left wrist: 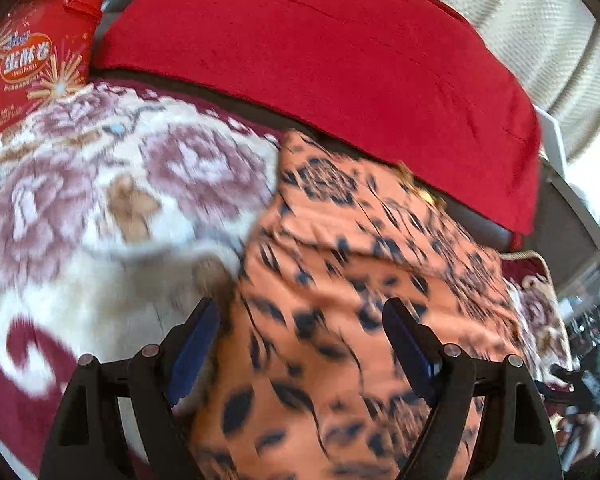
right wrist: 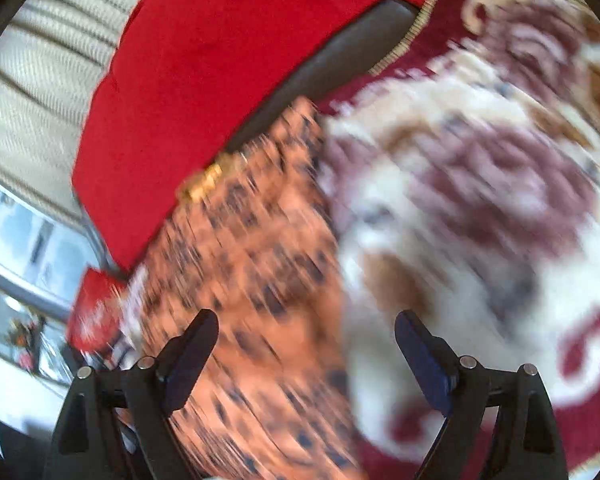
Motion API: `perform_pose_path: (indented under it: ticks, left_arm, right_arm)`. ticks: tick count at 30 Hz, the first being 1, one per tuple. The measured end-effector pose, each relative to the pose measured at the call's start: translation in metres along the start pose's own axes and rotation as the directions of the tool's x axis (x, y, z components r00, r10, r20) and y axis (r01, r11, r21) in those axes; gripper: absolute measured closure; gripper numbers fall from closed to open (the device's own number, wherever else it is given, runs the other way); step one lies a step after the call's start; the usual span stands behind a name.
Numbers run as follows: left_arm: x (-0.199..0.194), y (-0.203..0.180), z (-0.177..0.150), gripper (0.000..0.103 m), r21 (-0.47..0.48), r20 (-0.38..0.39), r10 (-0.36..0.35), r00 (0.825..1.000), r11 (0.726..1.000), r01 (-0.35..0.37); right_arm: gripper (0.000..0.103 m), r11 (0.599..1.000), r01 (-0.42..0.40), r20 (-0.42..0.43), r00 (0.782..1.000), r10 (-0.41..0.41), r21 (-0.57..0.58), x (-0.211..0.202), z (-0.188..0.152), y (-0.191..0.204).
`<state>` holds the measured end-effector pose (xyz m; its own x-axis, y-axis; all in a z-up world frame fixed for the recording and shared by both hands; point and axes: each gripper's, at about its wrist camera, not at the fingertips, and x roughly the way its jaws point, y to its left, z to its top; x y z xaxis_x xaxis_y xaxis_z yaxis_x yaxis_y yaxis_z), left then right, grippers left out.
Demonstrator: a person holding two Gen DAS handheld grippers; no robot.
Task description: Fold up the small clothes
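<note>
Orange patterned garment (left wrist: pixel 340 280) lies on the floral blanket (left wrist: pixel 100 184), under both fingers—left gripper (left wrist: pixel 300 344) and right gripper (right wrist: pixel 306 354) spread, empty—so I judge each should settle on an edge before pinching.

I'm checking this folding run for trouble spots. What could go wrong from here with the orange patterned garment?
1. The orange garment lies creased and partly doubled; a pinch may catch several layers.
2. Both the left gripper and right gripper are open and empty.
3. The garment sits on a plush floral blanket that could get pinched too.
</note>
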<state>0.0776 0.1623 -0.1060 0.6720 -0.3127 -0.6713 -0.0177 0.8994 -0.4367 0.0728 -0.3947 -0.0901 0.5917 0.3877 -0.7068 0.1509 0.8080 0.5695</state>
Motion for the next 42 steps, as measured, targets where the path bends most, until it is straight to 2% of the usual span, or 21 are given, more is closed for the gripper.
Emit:
perform_pose_path:
  ticks: [3, 7, 12, 15, 17, 19, 21, 23, 24, 25, 28, 31, 35, 36, 38, 39, 42]
  left_arm:
    - [-0.002, -0.005, -0.009, 0.019, 0.008, -0.026, 0.008, 1.0, 1.0, -0.008]
    - [0.0, -0.018, -0.005, 0.019, 0.016, -0.033, 0.017, 0.999, 1.0, -0.016]
    - [0.009, -0.039, 0.002, 0.019, 0.07, -0.032, -0.006, 0.999, 0.998, 0.008]
    - [0.017, -0.038, 0.001, 0.019, 0.08, -0.047, -0.007, 0.999, 0.997, 0.011]
    - [0.018, -0.031, -0.001, 0.019, 0.078, -0.049, -0.008, 0.999, 0.997, 0.012]
    - [0.019, -0.021, -0.003, 0.019, 0.063, -0.047, -0.002, 0.999, 0.998, 0.005]
    - [0.022, -0.009, -0.002, 0.019, 0.03, -0.052, 0.005, 0.999, 1.0, -0.003]
    - [0.022, -0.002, -0.001, 0.019, 0.006, -0.042, 0.004, 0.999, 1.0, -0.003]
    - [0.022, 0.001, -0.001, 0.019, 0.001, -0.034, 0.004, 0.999, 1.0, -0.004]
    - [0.021, 0.003, 0.0, 0.019, -0.005, -0.026, 0.007, 1.0, 1.0, -0.007]
    - [0.022, 0.01, 0.001, 0.019, -0.029, -0.01, 0.003, 1.0, 1.0, -0.004]
    - [0.022, 0.009, 0.001, 0.019, -0.023, -0.001, 0.007, 1.0, 1.0, -0.007]
    - [0.015, 0.004, -0.001, 0.019, 0.021, 0.025, 0.02, 0.999, 1.0, -0.021]
    - [0.013, 0.004, -0.002, 0.019, 0.029, 0.03, 0.022, 0.999, 0.999, -0.023]
    - [0.009, 0.003, -0.003, 0.019, 0.043, 0.038, 0.028, 0.999, 0.999, -0.03]
    - [0.008, 0.003, -0.004, 0.019, 0.046, 0.04, 0.03, 0.999, 0.998, -0.032]
    - [0.002, 0.006, -0.005, 0.019, 0.027, 0.031, 0.012, 0.999, 1.0, -0.013]
  right_arm:
    - [0.011, 0.999, -0.034, 0.025, 0.999, 0.033, 0.03, -0.01, -0.017, -0.02]
    - [0.012, 0.995, -0.088, 0.077, 0.993, 0.084, 0.043, -0.015, -0.004, -0.025]
    - [0.012, 0.986, -0.167, 0.098, 0.981, 0.165, 0.015, 0.014, 0.055, -0.001]
    - [0.015, 0.989, -0.145, 0.068, 0.987, 0.144, 0.016, 0.058, 0.102, 0.011]
    - [0.025, 0.993, -0.119, 0.043, 0.992, 0.117, 0.03, 0.085, 0.129, 0.013]
    - [0.046, 0.993, -0.108, 0.016, 0.994, 0.108, 0.043, 0.11, 0.15, 0.012]
    - [0.047, 0.994, -0.096, -0.015, 0.995, 0.097, 0.042, 0.13, 0.162, 0.013]
    - [0.056, 0.995, -0.096, -0.033, 0.995, 0.097, 0.026, 0.146, 0.171, 0.018]
    - [0.085, 0.996, -0.094, -0.037, 0.995, 0.095, 0.01, 0.149, 0.175, 0.021]
    - [0.092, 0.999, -0.051, -0.034, 0.998, 0.051, -0.015, 0.151, 0.179, 0.025]
    - [0.096, 0.995, 0.089, 0.017, 0.996, -0.089, -0.042, 0.15, 0.19, 0.024]
    - [0.095, 0.988, 0.135, -0.002, 0.991, -0.136, -0.072, 0.155, 0.191, 0.026]
    - [0.088, 0.996, 0.034, 0.053, 0.998, -0.038, 0.079, 0.135, 0.182, 0.014]
    - [0.079, 0.994, 0.017, 0.065, 0.998, -0.024, 0.107, 0.129, 0.178, 0.01]
    - [0.047, 0.992, 0.004, 0.088, 0.996, -0.015, 0.123, 0.111, 0.164, 0.006]
    - [0.026, 0.992, -0.005, 0.103, 0.995, -0.009, 0.127, 0.1, 0.154, 0.005]
    - [0.025, 0.99, -0.059, 0.14, 0.989, 0.04, 0.13, 0.064, 0.122, 0.002]
